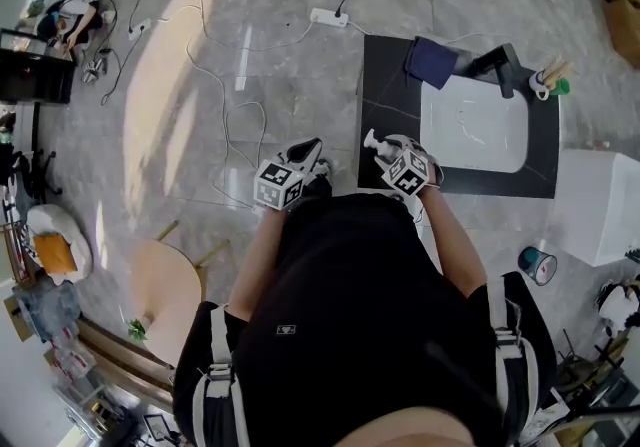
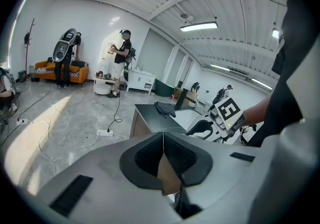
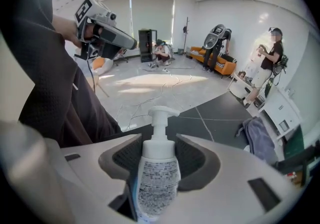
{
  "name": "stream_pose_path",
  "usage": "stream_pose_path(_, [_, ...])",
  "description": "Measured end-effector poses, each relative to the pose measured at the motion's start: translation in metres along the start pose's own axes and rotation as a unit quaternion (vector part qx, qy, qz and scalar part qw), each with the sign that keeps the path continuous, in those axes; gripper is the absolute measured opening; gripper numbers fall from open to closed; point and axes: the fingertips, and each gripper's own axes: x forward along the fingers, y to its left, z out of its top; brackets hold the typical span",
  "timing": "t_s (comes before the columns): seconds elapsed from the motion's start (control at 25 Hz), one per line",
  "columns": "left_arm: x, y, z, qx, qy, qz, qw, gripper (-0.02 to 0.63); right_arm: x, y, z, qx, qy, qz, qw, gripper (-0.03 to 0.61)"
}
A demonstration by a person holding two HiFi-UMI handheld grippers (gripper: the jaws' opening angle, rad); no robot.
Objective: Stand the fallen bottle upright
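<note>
White pump bottle [image 3: 158,178] sits between the right gripper [image 3: 159,140] jaws. Both pads press on its shoulders just under the pump collar, so it's a pinch at a wide jaw setting. The bottle lies along the jaws with its printed label facing the camera and its pump head at the far end.

From the head view, that gripper and the bottle are over the front left corner of the dark counter [image 1: 385,85], just left of the white sink [image 1: 475,125]. The bottle is tilted, not vertical, with the pump end aimed toward the counter's left edge. Can't tell whether its base touches the countertop.

Left gripper [image 2: 163,143] has its pads pressed together along a single seam, with nothing between them. It's held off the counter's left side over the grey floor, near the person's body and clear of the bottle.

Other items on the counter, all well apart from the bottle:
- dark blue cloth [image 1: 432,60] at the back left corner
- black faucet [image 1: 497,62] behind the sink

White power strip [image 1: 328,17] with trailing cables lies on the floor beyond the counter.
</note>
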Motion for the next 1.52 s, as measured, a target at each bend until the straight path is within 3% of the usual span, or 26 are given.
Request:
stream_pose_path(0.36, [0.010, 0.014, 0.022, 0.053, 0.024, -0.069, 0.9959, 0.017, -0.018, -0.010, 0.018, 0.077, -0.030, -0.076, 0.994, 0.258])
stream_pose_path(0.76, [0.023, 0.001, 0.022, 0.108, 0.061, -0.147, 0.9814, 0.017, -0.049, -0.012, 0.019, 0.132, -0.067, -0.166, 0.975, 0.256])
stream_pose_path(1.04, [0.024, -0.025, 0.022, 0.110, 0.059, -0.150, 0.9808, 0.017, -0.075, -0.001, 0.002, 0.146, -0.082, -0.168, 0.971, 0.256])
stream_pose_path(1.52, [0.034, -0.099, 0.004, 0.089, 0.058, -0.131, 0.9858, 0.017, -0.103, 0.011, -0.038, 0.159, -0.121, -0.127, 0.972, 0.256])
